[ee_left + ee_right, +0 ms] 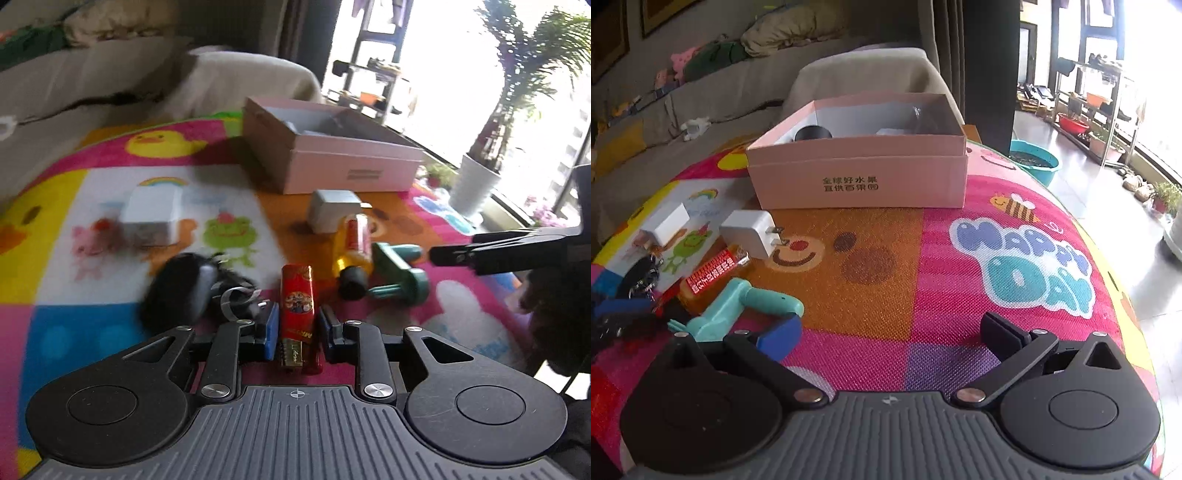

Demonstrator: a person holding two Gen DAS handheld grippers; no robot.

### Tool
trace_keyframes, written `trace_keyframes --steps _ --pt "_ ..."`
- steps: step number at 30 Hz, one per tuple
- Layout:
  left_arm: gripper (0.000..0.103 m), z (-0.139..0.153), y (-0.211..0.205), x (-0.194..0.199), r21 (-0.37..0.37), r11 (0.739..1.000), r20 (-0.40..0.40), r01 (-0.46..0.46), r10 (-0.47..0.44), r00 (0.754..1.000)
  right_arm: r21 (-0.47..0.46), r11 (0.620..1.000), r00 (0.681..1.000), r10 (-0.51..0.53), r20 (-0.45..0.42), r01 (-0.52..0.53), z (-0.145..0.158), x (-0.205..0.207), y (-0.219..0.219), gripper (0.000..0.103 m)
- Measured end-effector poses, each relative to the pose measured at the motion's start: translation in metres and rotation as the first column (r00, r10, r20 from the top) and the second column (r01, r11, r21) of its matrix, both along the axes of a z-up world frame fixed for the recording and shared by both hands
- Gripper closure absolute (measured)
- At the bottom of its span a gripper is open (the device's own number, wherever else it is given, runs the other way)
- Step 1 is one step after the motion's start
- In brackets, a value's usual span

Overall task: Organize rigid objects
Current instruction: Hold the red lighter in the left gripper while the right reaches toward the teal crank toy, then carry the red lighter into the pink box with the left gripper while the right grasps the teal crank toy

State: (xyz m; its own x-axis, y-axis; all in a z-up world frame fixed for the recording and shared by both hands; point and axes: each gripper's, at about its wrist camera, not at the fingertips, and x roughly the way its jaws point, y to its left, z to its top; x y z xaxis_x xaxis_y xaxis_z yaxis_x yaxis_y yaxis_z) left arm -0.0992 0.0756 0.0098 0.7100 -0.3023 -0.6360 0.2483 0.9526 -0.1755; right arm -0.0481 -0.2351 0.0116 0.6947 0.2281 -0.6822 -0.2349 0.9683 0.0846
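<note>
My left gripper (297,323) is shut on a red lighter (297,295), which lies lengthwise between the blue pads just above the colourful play mat (92,206). My right gripper (890,332) stands wide open over bare mat, with nothing between its fingers. One of its fingers (480,254) reaches in from the right in the left wrist view. An open pink cardboard box (332,166) (857,177) sits at the far side of the mat. Loose on the mat are two white chargers (332,210) (151,214), a yellow bottle with a red label (352,247) (709,273), a green handle-shaped tool (399,269) (746,306) and a black key fob with keys (184,288).
A grey sofa (701,99) with cushions runs behind the mat. A white plant pot (474,184) stands by the window on the right. A teal basin (1034,162) and a rack of pots stand on the floor beyond the mat's right edge.
</note>
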Motion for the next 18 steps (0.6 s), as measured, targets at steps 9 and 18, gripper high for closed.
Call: trace_keyframes --steps 9,18 --pt "0.076 0.0 0.022 -0.005 -0.001 0.996 0.001 -0.086 0.086 0.996 0.06 0.962 0.962 0.264 0.063 -0.268 0.022 -0.032 0.031 0.0" --pt "0.076 -0.004 0.02 -0.01 -0.003 0.996 0.026 -0.092 0.092 0.995 -0.02 0.951 0.951 0.31 0.02 -0.31 0.009 -0.012 0.07 0.0"
